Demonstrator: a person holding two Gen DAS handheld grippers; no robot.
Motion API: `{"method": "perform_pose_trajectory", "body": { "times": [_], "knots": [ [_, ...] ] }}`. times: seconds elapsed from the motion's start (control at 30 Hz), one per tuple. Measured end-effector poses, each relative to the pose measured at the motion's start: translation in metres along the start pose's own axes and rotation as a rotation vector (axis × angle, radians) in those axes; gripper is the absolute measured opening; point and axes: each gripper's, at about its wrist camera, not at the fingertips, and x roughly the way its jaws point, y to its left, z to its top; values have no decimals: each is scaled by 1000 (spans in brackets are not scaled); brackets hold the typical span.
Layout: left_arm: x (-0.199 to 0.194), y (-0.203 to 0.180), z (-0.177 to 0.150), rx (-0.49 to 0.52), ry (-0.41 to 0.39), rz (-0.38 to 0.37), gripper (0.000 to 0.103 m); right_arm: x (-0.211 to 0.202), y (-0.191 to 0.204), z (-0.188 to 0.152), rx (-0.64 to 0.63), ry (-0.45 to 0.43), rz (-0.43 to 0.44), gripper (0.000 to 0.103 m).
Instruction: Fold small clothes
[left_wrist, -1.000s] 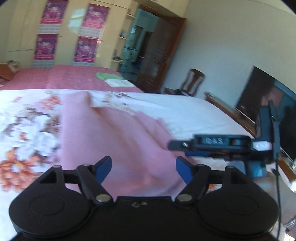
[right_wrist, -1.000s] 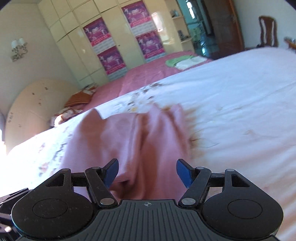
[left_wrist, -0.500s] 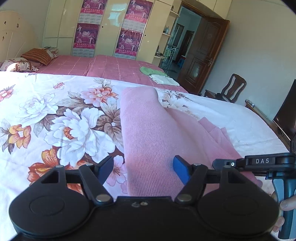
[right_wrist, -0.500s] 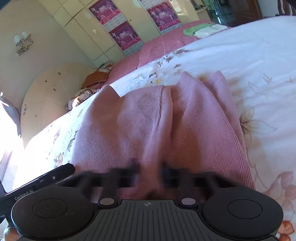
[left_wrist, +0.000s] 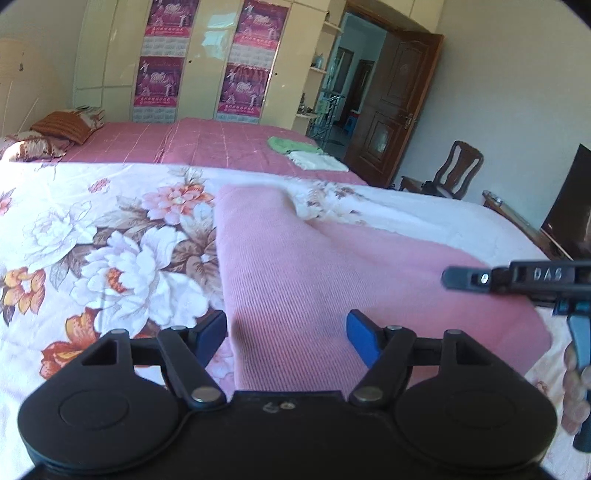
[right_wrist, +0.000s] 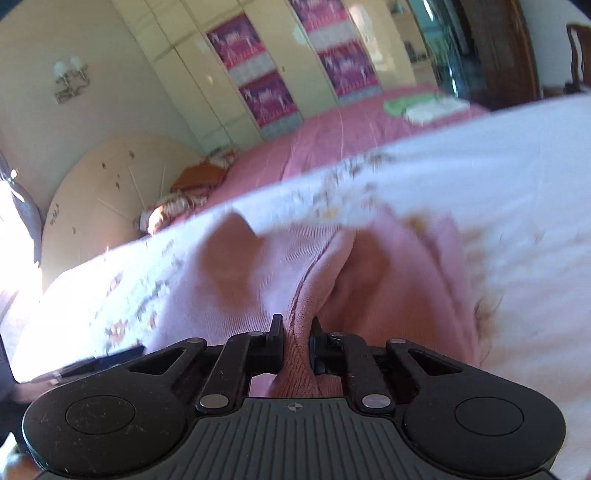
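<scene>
While the right gripper pinches a raised ridge of the pink ribbed knit garment at its near hem, the cloth's long axis runs away toward 12 o'clock across the floral bedsheet; the left gripper, nearly level, is spread wide over the hem's left corner, likely its next grip

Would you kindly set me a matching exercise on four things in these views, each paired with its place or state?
Things:
1. left gripper
2. right gripper
3. pink ribbed knit garment
4. green folded cloth

States:
A. lies on the far pink bedspread
B. shut on fabric
C. open above the garment's edge
D. spread on the floral sheet

Pairs: 1-C, 2-B, 3-D, 4-A
</scene>
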Motion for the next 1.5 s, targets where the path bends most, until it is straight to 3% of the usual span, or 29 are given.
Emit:
{"method": "perform_pose_trajectory", "body": {
  "times": [0.13,0.33,0.5,0.57,0.63,0.7,0.8,0.83,0.93,1.03,1.2,1.27,1.3,1.4,1.5],
  "knots": [
    [-3,-18,2,25,-13,-43,71,-30,-11,7,-33,-43,-51,11],
    [17,-29,-22,70,71,-5,75,-11,-44,-33,-22,116,-170,11],
    [13,-20,-22,31,87,-22,75,-39,-55,-32,79,59,-127,13],
    [7,-22,-21,33,81,-23,75,-57,-55,-35,93,52,-114,26],
    [6,-23,-22,35,90,-33,75,-70,-49,-41,68,69,-118,64],
    [7,-27,-27,53,84,-22,76,-70,-43,-46,55,93,-119,65],
    [8,-28,-31,48,87,-16,77,-68,-35,-59,37,114,-147,61],
    [7,-28,-32,43,89,-16,77,-68,-32,-62,15,116,-157,46],
    [7,-29,-32,44,95,-15,77,-72,-24,-68,-34,91,-190,32],
    [6,-30,-33,46,98,-11,77,-76,-25,-66,-32,67,-187,28],
    [7,-33,-35,51,99,-4,79,-60,-27,-75,-45,154,-172,28],
    [8,-33,-36,48,103,-4,79,-57,-24,-78,-80,170,-176,8],
    [7,-34,-36,48,102,-3,79,-58,-24,-79,-93,167,-183,6],
    [3,-36,-33,39,97,-15,80,-68,-19,-72,-189,111,-259,6],
    [8,-40,-36,48,115,-6,82,-52,-28,-82,-220,196,-289,5]
  ]
}}
